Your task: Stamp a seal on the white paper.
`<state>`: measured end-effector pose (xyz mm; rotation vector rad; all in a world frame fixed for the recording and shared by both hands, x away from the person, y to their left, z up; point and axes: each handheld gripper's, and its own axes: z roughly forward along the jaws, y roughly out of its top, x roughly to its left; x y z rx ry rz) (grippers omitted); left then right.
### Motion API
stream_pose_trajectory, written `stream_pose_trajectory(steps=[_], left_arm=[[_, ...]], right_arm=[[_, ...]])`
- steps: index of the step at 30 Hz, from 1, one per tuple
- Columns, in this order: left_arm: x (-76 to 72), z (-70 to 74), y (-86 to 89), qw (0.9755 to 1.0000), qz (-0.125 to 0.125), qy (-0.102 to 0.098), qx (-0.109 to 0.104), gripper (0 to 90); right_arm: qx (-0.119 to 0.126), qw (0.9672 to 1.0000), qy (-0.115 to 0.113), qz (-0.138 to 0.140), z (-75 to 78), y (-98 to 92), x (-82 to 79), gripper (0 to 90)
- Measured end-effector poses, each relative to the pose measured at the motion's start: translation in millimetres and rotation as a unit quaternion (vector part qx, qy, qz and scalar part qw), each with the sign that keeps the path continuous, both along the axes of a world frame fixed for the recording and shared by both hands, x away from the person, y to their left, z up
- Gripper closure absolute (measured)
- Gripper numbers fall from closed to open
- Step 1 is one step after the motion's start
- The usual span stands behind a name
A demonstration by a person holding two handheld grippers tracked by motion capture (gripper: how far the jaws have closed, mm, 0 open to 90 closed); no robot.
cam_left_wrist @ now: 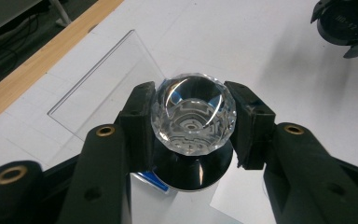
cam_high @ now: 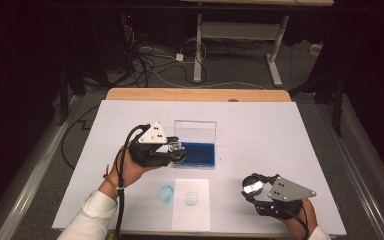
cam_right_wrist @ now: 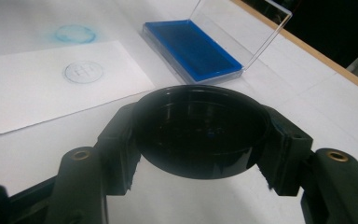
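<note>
My left gripper (cam_high: 177,149) is shut on a stamp (cam_left_wrist: 193,112) with a faceted clear knob and a black base, held over the left end of the blue ink pad (cam_high: 199,154). The pad's clear lid (cam_high: 195,131) stands open behind it. My right gripper (cam_high: 252,186) is shut on a round black cap (cam_right_wrist: 200,130), low over the table at the front right. A white paper (cam_high: 191,204) near the front edge carries a round blue print (cam_high: 192,198). The pad (cam_right_wrist: 191,49) and print (cam_right_wrist: 83,71) lie beyond the cap in the right gripper view.
A round blue smudge (cam_high: 165,192) marks the white table cover (cam_high: 280,135) just left of the paper. The wooden table edge (cam_high: 195,94) runs along the far side. Beyond it are cables and a desk frame (cam_high: 198,50) on the floor.
</note>
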<state>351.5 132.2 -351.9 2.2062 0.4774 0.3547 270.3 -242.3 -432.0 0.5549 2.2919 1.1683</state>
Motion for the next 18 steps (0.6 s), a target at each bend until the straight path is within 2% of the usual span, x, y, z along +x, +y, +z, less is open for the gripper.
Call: stream_pose_trajectory(steps=[3, 6, 10, 16, 18], left_arm=[[-5.0, 0.7, 0.2, 1.0, -0.005, -0.002, 0.002, 54.3], [-11.6, 1.2, -2.6, 0.9997, -0.008, -0.013, 0.017, 54.3], [-19.1, 0.6, -2.3, 0.9997, -0.018, -0.012, 0.013, 54.3], [-28.8, -7.9, -1.5, 0.9995, -0.029, 0.001, 0.011, 54.3], [-31.3, -14.1, -2.8, 0.9993, -0.032, 0.006, 0.019, 54.2]], right_arm=[[0.002, 1.0, 0.001, -0.001, -0.3, -0.1, 1.5, 38.4], [0.002, 1.0, 0.0, -0.003, 0.2, 1.2, 3.1, 38.5], [0.001, 1.0, 0.002, -0.001, -0.5, 3.3, 3.0, 38.4], [-0.004, 1.0, 0.001, -0.003, -1.0, 2.5, 1.5, 38.5], [-0.004, 1.0, 0.001, -0.005, -0.8, 2.7, 1.1, 38.4]])
